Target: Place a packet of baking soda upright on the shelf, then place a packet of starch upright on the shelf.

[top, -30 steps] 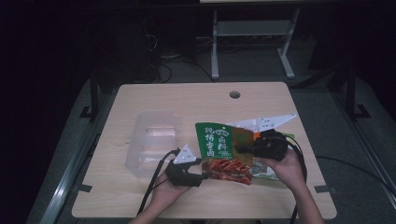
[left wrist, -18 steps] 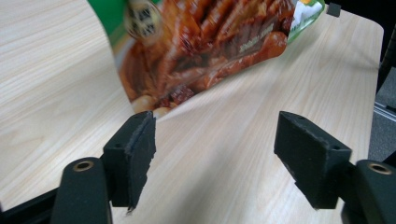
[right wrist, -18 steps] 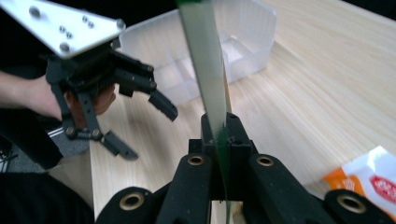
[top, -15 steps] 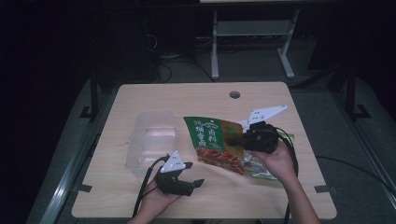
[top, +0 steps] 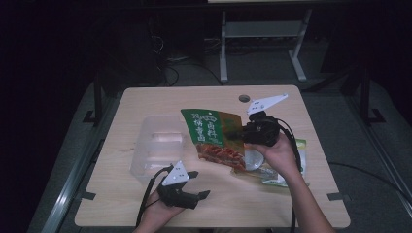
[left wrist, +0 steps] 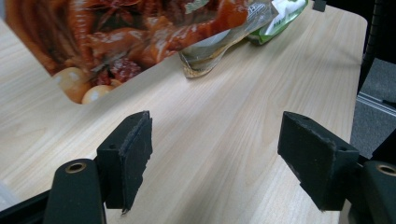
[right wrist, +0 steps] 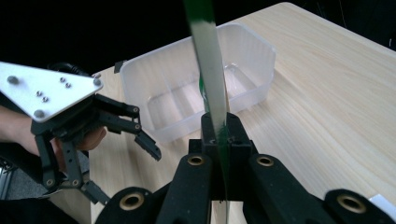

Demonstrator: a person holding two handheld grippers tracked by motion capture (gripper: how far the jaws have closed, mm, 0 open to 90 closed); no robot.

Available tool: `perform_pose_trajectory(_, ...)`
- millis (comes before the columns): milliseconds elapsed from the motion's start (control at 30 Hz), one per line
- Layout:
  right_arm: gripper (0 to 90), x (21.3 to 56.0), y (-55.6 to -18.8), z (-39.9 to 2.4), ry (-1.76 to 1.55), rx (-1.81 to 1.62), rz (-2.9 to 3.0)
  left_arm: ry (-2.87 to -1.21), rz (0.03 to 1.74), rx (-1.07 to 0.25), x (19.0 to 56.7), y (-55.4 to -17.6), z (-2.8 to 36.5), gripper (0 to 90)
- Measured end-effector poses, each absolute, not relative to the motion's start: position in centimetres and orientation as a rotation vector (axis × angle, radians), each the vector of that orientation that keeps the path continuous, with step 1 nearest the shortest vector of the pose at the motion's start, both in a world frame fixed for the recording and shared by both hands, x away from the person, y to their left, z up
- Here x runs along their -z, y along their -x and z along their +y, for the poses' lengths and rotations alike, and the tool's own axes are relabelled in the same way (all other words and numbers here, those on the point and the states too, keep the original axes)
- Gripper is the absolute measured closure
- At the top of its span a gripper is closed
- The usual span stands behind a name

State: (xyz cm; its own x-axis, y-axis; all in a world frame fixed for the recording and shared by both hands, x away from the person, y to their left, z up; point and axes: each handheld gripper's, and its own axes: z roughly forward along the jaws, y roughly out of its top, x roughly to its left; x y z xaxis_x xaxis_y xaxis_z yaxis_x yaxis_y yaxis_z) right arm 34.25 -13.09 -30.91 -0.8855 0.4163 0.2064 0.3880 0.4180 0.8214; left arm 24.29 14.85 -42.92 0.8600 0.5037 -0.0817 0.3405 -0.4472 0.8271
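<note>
- Two tools: my right tool point(top: 241, 132) is clamped on the sauce packet point(top: 214, 137), lifted.
- My left tool point(top: 200, 183) has just opened, empty.
- Next, I judge: carry it toward the plastic tub point(top: 158, 145) at nine o'clock.

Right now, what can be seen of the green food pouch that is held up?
The green food pouch is a flat, glossy plastic packet: green top with pale lettering, a food picture across its lower half. The right gripper is shut on its edge and holds it tilted above the table, beside the clear plastic tub.
</note>
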Motion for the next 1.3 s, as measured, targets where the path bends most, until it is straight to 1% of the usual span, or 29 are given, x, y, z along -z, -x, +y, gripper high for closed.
perform_pose_trajectory(833,89.8,28.3,-35.9,-10.6,-0.679,-1.474,2.639,-2.092,0.586,-0.228,42.9,-24.3,14.8,24.9)
perform_pose_trajectory(1233,89.8,27.2,-36.9,-8.3,-0.643,-1.495,2.645,-2.074,0.593,-0.221,42.8,-24.2,14.9,24.6)
perform_pose_trajectory(1300,89.9,27.1,-37.1,-7.9,-0.637,-1.500,2.646,-2.090,0.582,-0.226,42.8,-24.2,15.0,24.6)
